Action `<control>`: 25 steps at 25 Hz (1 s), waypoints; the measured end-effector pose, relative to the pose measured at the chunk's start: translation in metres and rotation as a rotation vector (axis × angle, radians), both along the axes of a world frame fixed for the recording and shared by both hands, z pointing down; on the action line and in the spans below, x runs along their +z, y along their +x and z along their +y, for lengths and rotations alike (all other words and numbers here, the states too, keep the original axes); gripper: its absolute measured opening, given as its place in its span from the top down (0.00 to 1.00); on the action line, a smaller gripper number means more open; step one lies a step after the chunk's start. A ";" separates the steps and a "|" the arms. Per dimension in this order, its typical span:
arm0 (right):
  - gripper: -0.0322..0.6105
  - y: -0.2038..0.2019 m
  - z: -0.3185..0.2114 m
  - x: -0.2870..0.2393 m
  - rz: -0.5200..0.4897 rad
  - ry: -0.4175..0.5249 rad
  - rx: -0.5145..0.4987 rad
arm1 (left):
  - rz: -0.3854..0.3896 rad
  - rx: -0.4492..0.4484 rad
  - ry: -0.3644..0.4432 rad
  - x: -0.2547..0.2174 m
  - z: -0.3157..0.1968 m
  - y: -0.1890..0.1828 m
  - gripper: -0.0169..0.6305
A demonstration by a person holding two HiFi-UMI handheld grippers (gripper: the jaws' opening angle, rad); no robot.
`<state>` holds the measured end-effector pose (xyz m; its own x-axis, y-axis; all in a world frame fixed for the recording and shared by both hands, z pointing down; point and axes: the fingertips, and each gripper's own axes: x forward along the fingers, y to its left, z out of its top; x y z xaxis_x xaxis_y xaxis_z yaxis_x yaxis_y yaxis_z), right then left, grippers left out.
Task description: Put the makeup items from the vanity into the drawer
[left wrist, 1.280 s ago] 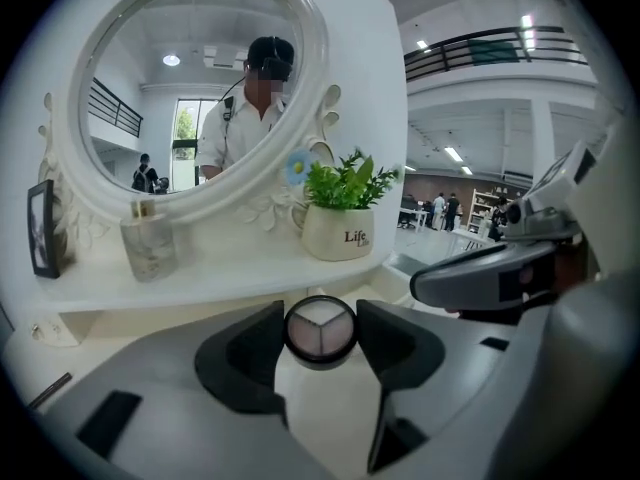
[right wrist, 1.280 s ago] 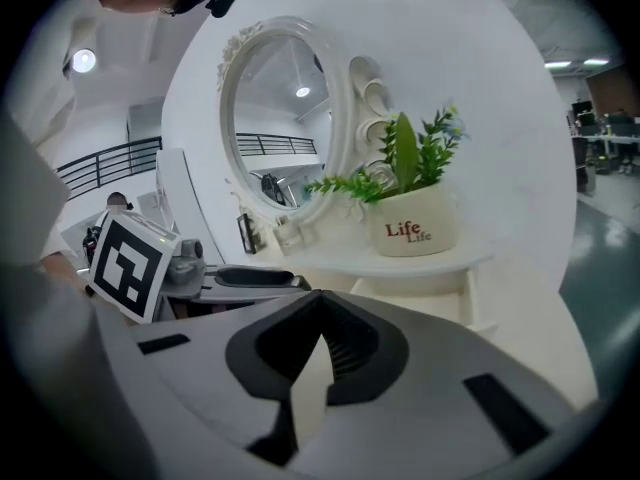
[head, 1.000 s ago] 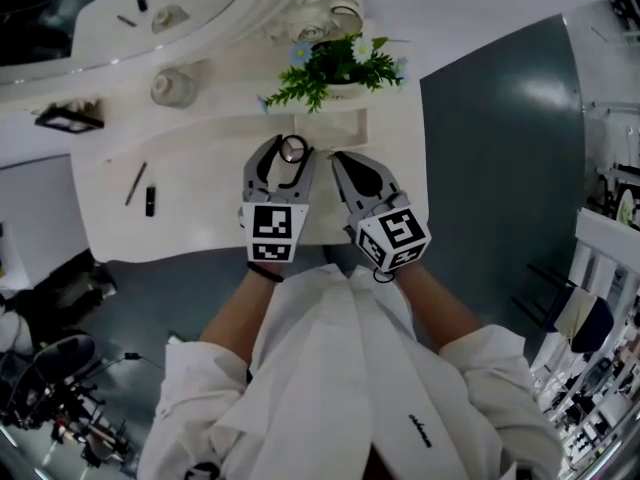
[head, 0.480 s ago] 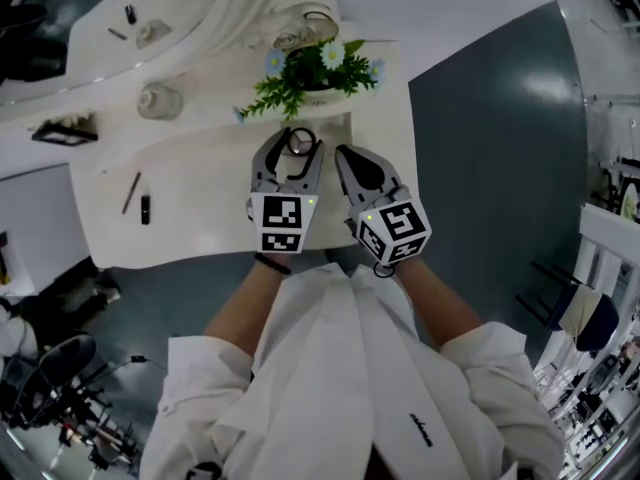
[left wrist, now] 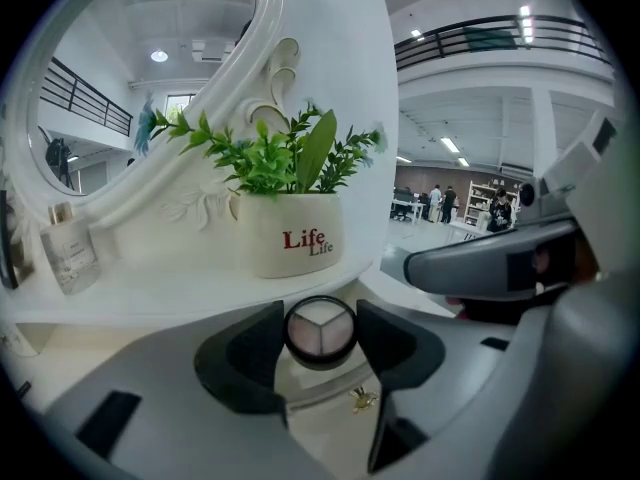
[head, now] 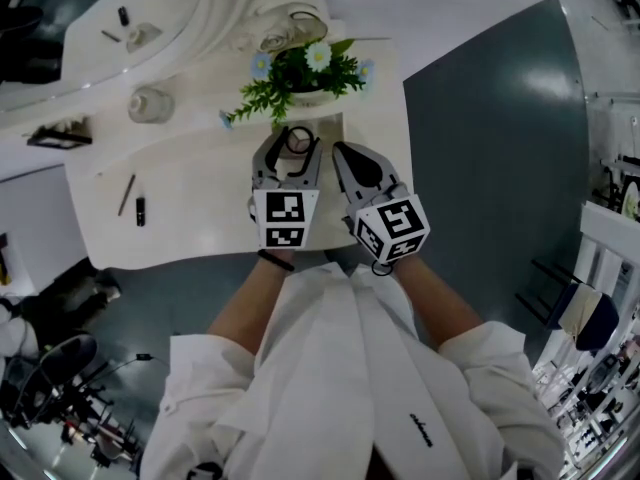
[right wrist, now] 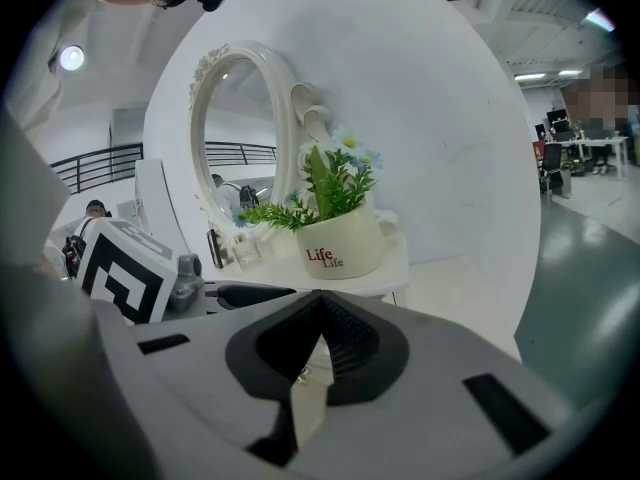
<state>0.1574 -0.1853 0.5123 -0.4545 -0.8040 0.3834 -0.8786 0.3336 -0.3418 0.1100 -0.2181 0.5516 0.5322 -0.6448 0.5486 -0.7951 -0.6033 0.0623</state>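
Left gripper view showed the left gripper clamped on a small round black compact of pink powder over the white vanity top near its right edge, with the right gripper closed and empty; so thin a rim hold could let the compact slip and drop.

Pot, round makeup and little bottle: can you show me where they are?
Pot point(left wrist: 290, 220), left gripper view, on its white front.
Compact point(left wrist: 320, 330), left gripper view, on its pink middle.
Bottle point(left wrist: 72, 258), left gripper view, on its clear body.
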 end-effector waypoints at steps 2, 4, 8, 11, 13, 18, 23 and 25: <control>0.92 0.002 0.001 0.001 -0.002 -0.003 0.001 | -0.009 -0.007 -0.006 0.003 -0.001 0.000 0.59; 0.92 0.003 0.002 0.002 -0.003 -0.006 0.000 | -0.021 -0.011 -0.010 0.006 -0.001 0.001 0.59; 0.92 0.005 0.005 0.003 -0.008 -0.009 -0.001 | -0.043 -0.021 -0.013 0.010 -0.001 0.000 0.59; 0.92 0.008 0.007 0.004 -0.010 -0.012 0.001 | -0.061 -0.026 -0.019 0.011 -0.001 0.000 0.59; 0.92 0.009 0.008 0.004 -0.011 -0.013 0.001 | -0.073 -0.026 -0.024 0.012 -0.001 0.000 0.59; 0.92 0.010 0.009 0.006 -0.014 -0.013 0.000 | -0.084 -0.032 -0.024 0.014 -0.001 0.000 0.59; 0.93 0.011 0.008 0.006 -0.018 -0.014 0.001 | -0.093 -0.032 -0.028 0.015 -0.002 0.001 0.59; 0.92 0.011 0.009 0.006 -0.019 -0.014 -0.001 | -0.095 -0.032 -0.030 0.015 -0.001 0.001 0.59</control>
